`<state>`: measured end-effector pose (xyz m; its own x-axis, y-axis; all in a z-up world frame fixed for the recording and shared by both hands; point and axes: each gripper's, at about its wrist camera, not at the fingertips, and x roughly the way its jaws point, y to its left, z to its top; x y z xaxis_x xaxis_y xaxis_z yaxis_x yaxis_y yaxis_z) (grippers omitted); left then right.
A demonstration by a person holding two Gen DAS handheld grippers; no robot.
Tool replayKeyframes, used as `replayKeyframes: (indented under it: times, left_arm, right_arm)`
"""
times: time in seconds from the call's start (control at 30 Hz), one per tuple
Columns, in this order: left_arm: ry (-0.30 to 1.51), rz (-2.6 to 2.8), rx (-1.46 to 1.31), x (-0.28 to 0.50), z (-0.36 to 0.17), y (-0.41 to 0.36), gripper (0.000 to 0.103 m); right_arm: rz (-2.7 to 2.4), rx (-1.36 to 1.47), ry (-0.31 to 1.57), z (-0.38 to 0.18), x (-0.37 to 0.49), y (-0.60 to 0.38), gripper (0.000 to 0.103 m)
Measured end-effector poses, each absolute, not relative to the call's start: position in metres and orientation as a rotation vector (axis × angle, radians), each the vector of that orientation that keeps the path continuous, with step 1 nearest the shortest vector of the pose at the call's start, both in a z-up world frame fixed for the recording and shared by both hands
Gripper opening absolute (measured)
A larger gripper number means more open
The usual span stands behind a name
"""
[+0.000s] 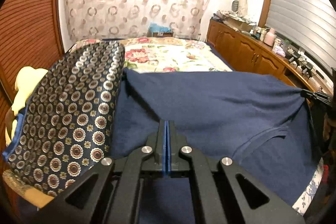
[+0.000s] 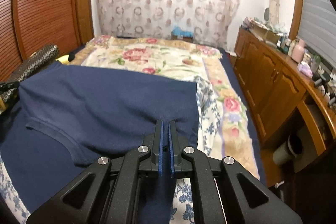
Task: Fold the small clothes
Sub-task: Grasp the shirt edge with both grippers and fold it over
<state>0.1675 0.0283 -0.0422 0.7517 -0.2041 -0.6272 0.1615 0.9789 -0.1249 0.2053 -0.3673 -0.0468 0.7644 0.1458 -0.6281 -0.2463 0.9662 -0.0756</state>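
Observation:
A navy blue shirt (image 1: 210,102) lies on the bed, its near edge lifted off the cover by both grippers. My left gripper (image 1: 166,121) is shut on the shirt's fabric, which bunches at the blue pads. At the far right of the left wrist view the other gripper's black tip (image 1: 315,95) pinches the shirt's opposite corner. In the right wrist view my right gripper (image 2: 166,122) is shut on the navy shirt (image 2: 105,98), with cloth running down between its pads. The ribbed neckline (image 2: 52,135) curves at the lower left, between the two grips.
A dark medallion-patterned cushion (image 1: 69,108) stands close to the shirt's left side. The floral bedspread (image 2: 163,56) stretches beyond the shirt. A blue-and-white flowered cloth (image 2: 206,102) lies under its right edge. Wooden cabinets (image 2: 273,81) with a cluttered top run along the right.

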Motion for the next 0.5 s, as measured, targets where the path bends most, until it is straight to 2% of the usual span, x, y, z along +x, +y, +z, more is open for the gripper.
replayKeyframes:
  times: [0.5]
  left_arm:
    - [0.577,-0.215,-0.046,0.134,0.002,0.034,0.0]
  right_arm:
    - [0.23,-0.168,0.559,-0.004,0.165,-0.362,0.0]
